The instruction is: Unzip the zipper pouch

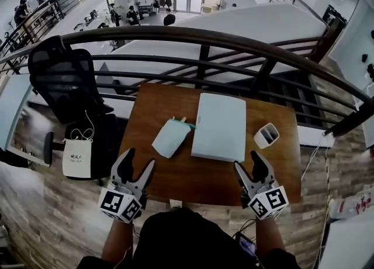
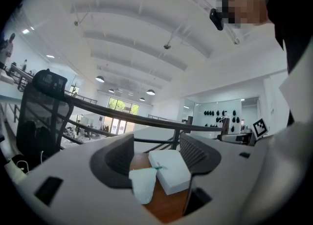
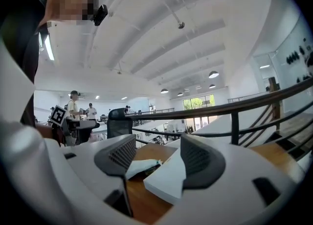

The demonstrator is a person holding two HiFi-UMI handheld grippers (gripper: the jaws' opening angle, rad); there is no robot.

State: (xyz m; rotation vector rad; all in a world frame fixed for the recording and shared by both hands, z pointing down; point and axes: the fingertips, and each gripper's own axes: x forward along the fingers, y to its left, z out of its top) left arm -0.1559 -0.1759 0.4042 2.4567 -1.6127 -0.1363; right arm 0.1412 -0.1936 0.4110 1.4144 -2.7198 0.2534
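A pale mint zipper pouch (image 1: 170, 137) lies flat on the wooden table (image 1: 175, 171), its green zipper end toward a white box. The left gripper view shows the pouch (image 2: 143, 184) ahead between the jaws, and the right gripper view catches the pouch (image 3: 142, 166) further off to the left. My left gripper (image 1: 139, 168) hovers at the table's near left edge, open, nothing in it. At the near right edge my right gripper (image 1: 247, 164) is open too, and apart from the pouch.
A flat white box (image 1: 220, 126) lies right of the pouch. A small white cup-like holder (image 1: 266, 135) stands at the table's right. A dark railing (image 1: 201, 40) runs behind the table, and a black office chair (image 1: 64, 80) stands to the left.
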